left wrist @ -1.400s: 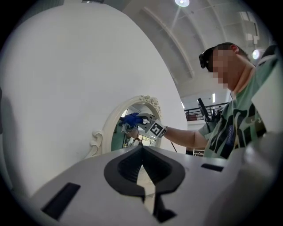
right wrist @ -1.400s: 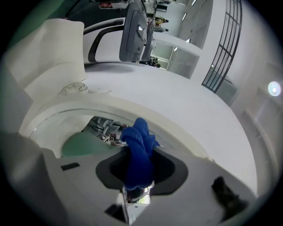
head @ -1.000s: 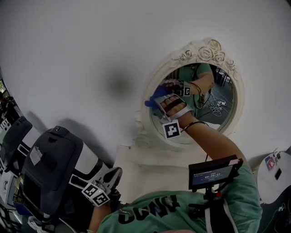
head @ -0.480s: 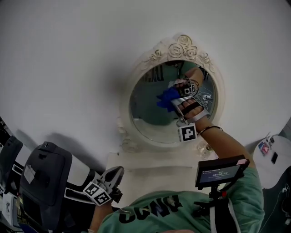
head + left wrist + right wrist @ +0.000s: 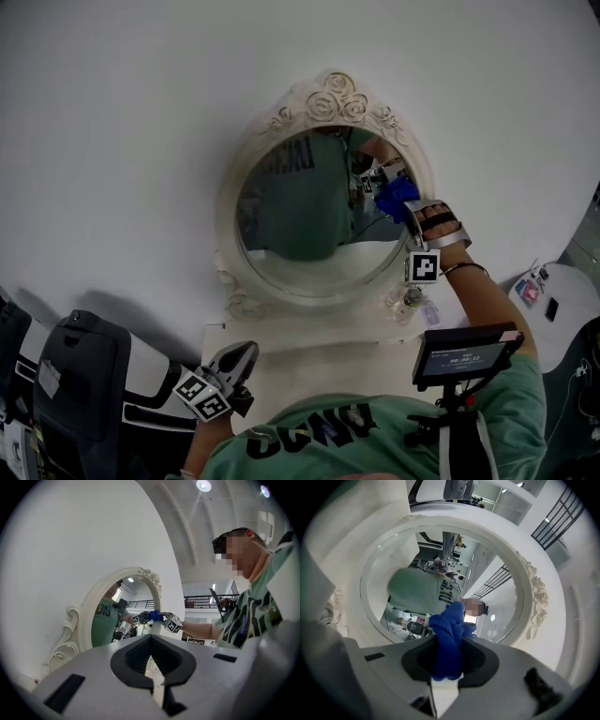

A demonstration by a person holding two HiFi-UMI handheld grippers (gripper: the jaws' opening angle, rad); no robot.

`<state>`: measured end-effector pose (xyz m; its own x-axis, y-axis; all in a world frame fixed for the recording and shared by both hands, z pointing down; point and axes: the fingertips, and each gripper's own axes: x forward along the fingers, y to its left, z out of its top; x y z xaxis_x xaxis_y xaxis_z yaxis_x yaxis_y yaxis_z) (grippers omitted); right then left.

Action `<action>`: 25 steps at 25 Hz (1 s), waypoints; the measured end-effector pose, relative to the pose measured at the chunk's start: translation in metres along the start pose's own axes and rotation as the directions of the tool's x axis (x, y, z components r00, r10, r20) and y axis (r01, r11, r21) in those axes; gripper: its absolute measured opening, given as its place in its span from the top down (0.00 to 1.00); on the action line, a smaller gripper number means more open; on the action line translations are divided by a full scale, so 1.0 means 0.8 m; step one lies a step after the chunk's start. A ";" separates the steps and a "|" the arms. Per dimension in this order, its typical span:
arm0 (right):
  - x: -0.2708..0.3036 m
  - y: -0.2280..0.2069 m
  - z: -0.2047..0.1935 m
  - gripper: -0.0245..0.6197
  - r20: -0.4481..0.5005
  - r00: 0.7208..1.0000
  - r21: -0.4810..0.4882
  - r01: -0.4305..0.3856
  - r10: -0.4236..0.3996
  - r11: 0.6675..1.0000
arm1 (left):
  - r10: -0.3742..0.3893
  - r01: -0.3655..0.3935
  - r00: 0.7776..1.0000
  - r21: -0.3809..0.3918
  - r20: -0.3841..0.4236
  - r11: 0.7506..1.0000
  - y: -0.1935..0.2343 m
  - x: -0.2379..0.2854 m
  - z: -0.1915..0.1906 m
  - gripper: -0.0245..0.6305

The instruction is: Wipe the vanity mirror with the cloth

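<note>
Left gripper (image 5: 242, 354) low, nearest the person, over the front edge of the white surface (image 5: 309, 349). Its fingers are closed on each other with nothing between them.

Mirror (image 5: 300, 225) stands upright at the back of the surface, against the white wall (image 5: 122, 122): oval glass in a cream frame, carved roses at the top.

Right gripper (image 5: 405, 208) is raised to the right side of the mirror, arm stretched out. Its fingers are clamped on a bunched blue cloth (image 5: 447, 639), and a wad of it sticks out past the tips. In the head view, the cloth meets its own reflection on the upper right of the glass, just inside the frame. The glass reflects the person's green shirt.
</note>
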<state>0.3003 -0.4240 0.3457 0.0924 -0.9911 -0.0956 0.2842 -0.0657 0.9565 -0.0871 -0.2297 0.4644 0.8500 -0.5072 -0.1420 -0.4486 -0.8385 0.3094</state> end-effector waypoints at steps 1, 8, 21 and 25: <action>0.000 -0.001 0.001 0.82 -0.009 1.000 0.003 -0.006 0.006 1.000 | -0.005 0.005 1.000 0.001 -0.001 1.000 -0.002 0.002 0.000 0.95; -0.015 -0.024 0.094 0.82 0.124 0.992 0.022 -0.009 0.006 1.000 | 0.018 -0.018 1.000 -0.002 0.004 1.000 -0.004 -0.012 0.001 0.95; -0.012 -0.102 0.461 0.82 0.545 0.833 0.068 0.075 -0.100 0.995 | 0.235 -0.236 0.969 0.008 0.082 0.972 0.015 -0.132 0.019 0.95; -0.007 -0.099 0.478 0.81 0.560 0.823 0.062 0.068 -0.091 0.996 | 0.281 -0.282 0.955 -0.001 0.100 0.959 0.020 -0.160 0.020 0.95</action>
<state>-0.0877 -0.4576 0.3762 -0.4847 -0.8746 -0.0112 0.2300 -0.1398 0.9631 -0.2072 -0.1814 0.4726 0.6580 -0.7394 -0.1428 -0.6697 -0.6613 0.3380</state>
